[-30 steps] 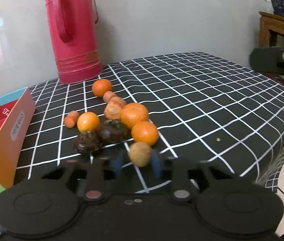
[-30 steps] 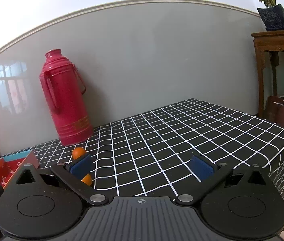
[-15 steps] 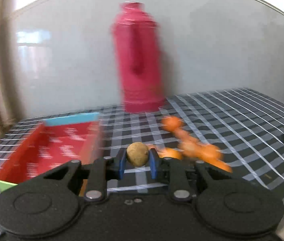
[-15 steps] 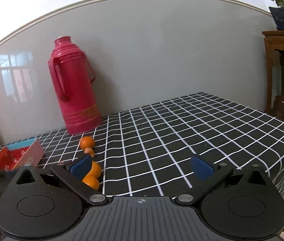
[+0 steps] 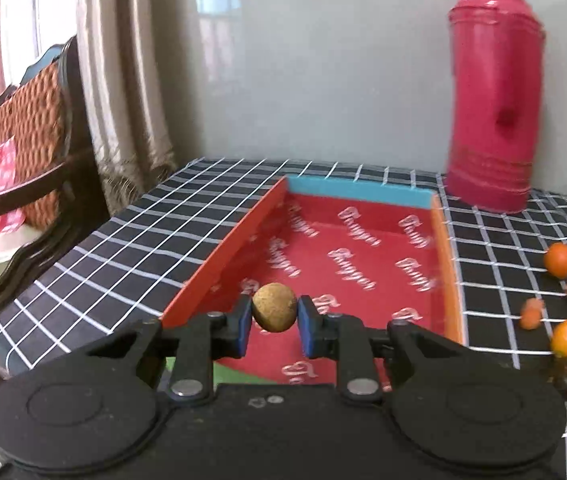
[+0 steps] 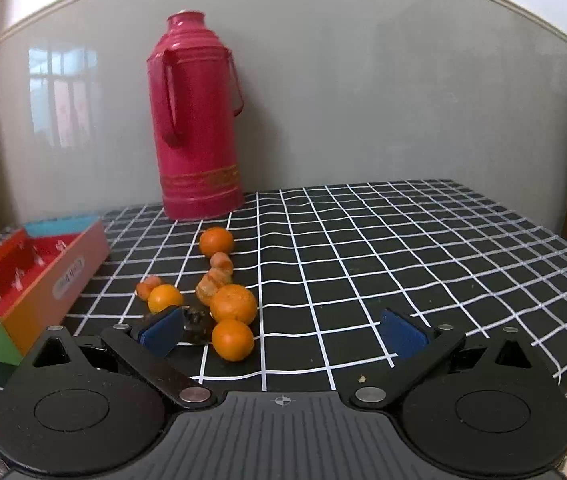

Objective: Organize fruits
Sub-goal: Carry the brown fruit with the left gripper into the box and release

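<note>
Black cloth ruled with a white grid covers the bench (image 6: 363, 264), which stands against a pale grey wall; a tall red thermos flask (image 6: 197, 120) rises at the back, and we note a curtain and a dark wooden chair (image 5: 31, 152) beyond the bench's left edge. We see the left claw (image 5: 274, 322) clenched on a small round brown fruit (image 5: 274, 307), both blue pads (image 5: 243, 326) pressed against its sides, so that it hangs clear above the near end of the red tray (image 5: 363, 256). We judge this pose to serve the drop: the fruit sits over the printed floor, inside the orange side walls, where a release would land it within the tray. No other fruit is visible in the tray. The held fruit is dull tan, rough-skinned and matt, slightly flattened, unlike the glossy fruit left behind.

The right claw (image 6: 283, 334) is released, its jaws spread wide and holding nothing, low over the cloth facing the loose pile; we take this as readiness for the next pick. That pile lies between tray and flask: several oranges (image 6: 233, 304), smaller orange pieces (image 6: 219, 262), and dark fruits (image 6: 197, 322) partly hidden behind the left pad.
</note>
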A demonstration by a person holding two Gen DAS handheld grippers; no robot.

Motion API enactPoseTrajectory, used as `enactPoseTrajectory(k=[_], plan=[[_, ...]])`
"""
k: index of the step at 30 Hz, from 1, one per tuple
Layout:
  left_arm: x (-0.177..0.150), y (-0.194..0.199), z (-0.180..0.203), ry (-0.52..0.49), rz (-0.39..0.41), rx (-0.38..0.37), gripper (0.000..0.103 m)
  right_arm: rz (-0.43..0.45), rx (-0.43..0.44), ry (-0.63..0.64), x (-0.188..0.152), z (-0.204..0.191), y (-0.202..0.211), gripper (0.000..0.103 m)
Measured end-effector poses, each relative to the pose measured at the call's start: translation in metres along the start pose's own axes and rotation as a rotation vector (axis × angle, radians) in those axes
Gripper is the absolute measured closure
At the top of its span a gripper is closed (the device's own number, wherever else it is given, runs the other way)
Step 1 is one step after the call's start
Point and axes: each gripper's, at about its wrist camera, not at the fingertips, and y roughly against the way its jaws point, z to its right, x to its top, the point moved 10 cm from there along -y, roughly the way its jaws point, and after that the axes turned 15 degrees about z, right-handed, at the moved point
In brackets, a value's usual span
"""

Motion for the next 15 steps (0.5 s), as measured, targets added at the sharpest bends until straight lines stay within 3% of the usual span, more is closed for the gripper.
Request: enactPoseTrajectory(k=[4,6,12,15], plan=[[-0.008,-0.003,-0.012,0.035,-0.059,0.024,0.081,-0.015,-0.012,0.034,-0.006,-0.007,-0.006,0.000],[-0.008,-0.004,-0.015,0.057,-0.065,0.015,0.079,-0.046,0.039,0.018,-0.009,-0.013,-0.013,0.000],[0.001,0.008,-0.017,0.091,-0.034,-0.014,0.062,-0.052,0.104,0.055,-0.016,-0.028,-0.022,0.000],[0.010,0.014,-0.022,0.095,0.017,-0.004,0.047,-0.054,0.117,0.078,-0.017,-0.031,-0.028,0.000]])
